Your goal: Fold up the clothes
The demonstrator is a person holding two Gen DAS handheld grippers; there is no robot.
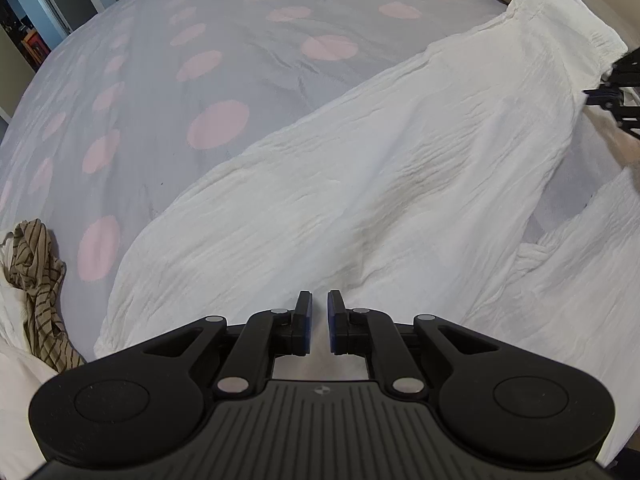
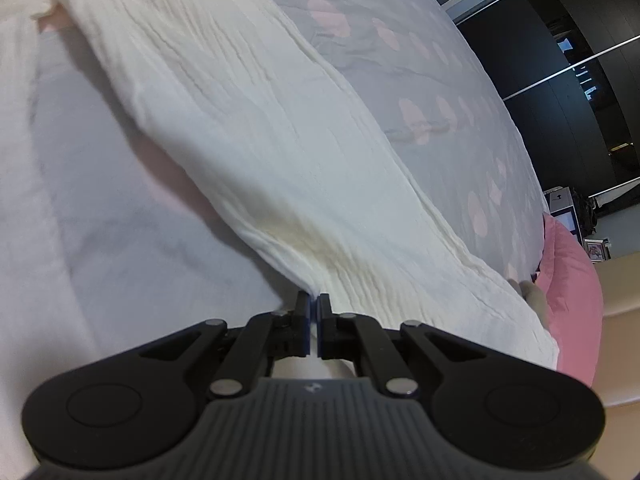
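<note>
While the right tool point(image 2: 314, 304) pinches the white garment's point(image 1: 380, 184) far end, its length runs back to the left tool point(image 1: 319, 304), slightly spread at the near hem.

I see a white crinkled garment point(image 1: 400, 168) on a grey bedspread point(image 1: 192, 24) with pink dots. I note a tan cloth point(image 1: 38, 280) with dark stripes, a pink pillow point(image 2: 576, 304), and black grippers with blue pads point(image 1: 307, 328).

No readable text; small emblems on tongs bodies too blurred.
</note>
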